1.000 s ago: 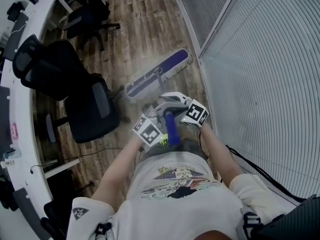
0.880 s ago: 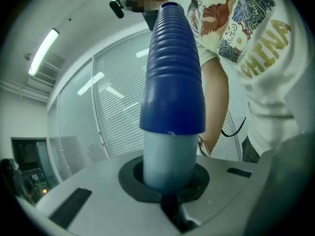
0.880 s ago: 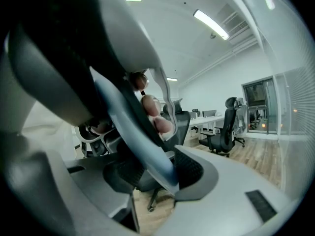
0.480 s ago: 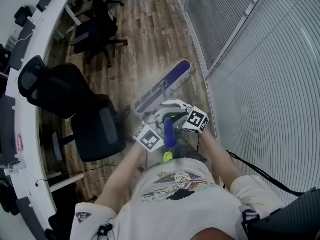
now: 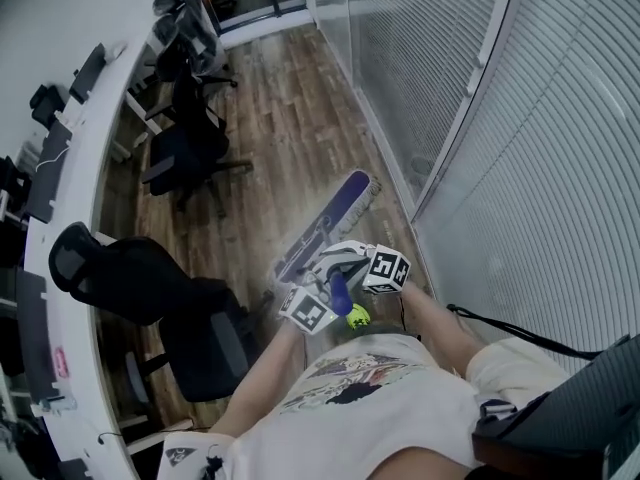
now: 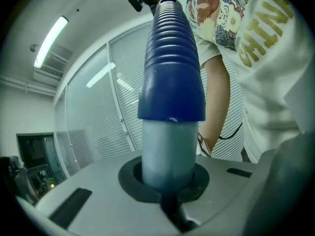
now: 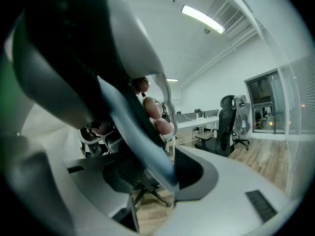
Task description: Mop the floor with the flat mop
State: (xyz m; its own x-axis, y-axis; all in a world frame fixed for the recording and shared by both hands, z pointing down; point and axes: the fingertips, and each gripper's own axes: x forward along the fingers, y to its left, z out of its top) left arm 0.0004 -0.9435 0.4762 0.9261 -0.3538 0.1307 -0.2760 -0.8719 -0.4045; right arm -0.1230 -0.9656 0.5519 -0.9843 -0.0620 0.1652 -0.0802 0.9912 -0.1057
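Gripping the flat mop point(image 5: 325, 230) with both grippers, close beside the glass wall point(image 5: 520, 168) and its slatted blinds. Holding with the left gripper point(image 5: 312, 303), jaws closed round the pale shaft point(image 6: 167, 146) just under the dark blue ribbed grip point(image 6: 171, 68), with the shaft seated in the rounded notch between them. Clasping the same shaft with the right gripper point(image 5: 375, 266), the nearer of the two to the glass wall; jaws standing partly apart with the pale tube slanting through the dark hollow between them and pressed on both sides. Keeping the two grippers touching or nearly so, one just beside the other on the handle, in front of the person's white shirt. Resting the long blue mop head point(image 5: 330, 218) flat on the wood floor point(image 5: 270, 118), slanted, with its far end nearly against the foot of the glass wall. Leaving the black office chair point(image 5: 150, 278) well apart from the glass wall, beyond the mop, against the curved white desk point(image 5: 75, 258) farther off still.
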